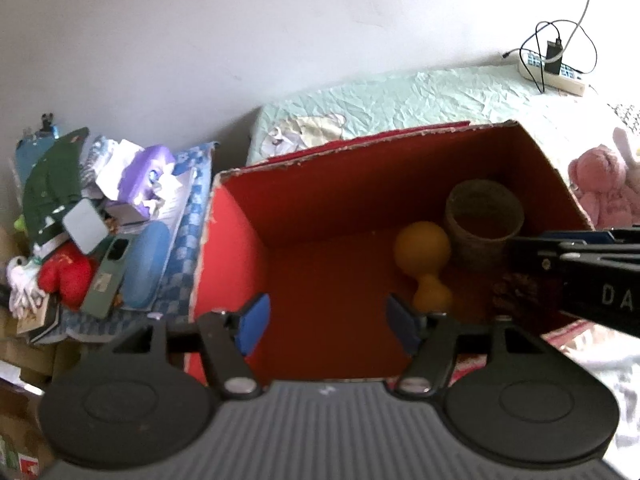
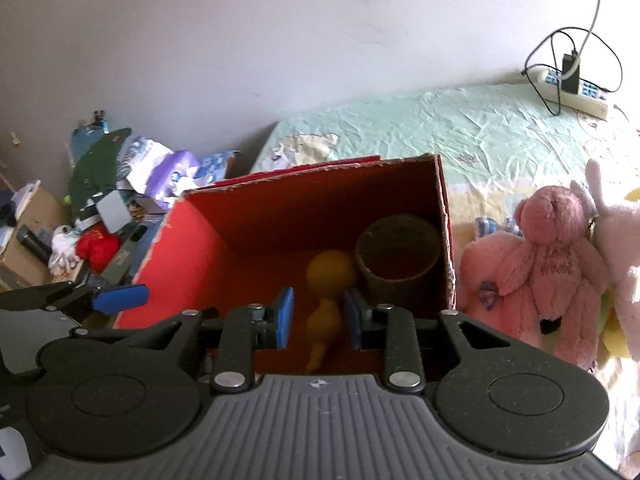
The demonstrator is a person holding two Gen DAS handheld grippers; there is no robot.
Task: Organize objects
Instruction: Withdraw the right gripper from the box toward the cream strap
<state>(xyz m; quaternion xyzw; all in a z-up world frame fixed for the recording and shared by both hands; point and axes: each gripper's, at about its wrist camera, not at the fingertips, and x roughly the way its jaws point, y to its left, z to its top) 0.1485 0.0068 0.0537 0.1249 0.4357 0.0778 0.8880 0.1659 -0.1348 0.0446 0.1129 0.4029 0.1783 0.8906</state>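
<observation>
With the yellow gourd-shaped toy (image 2: 329, 280) and woven round basket (image 2: 396, 258) already gathered in the open red cardboard box (image 2: 192, 240) at frame centre, both left gripper (image 1: 325, 322) and right gripper (image 2: 318, 318) are held released and empty above it.

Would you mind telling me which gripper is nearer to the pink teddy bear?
Right. The right gripper hovers over the red box beside the pink teddy bear; the left gripper is at the box's far side.
</observation>
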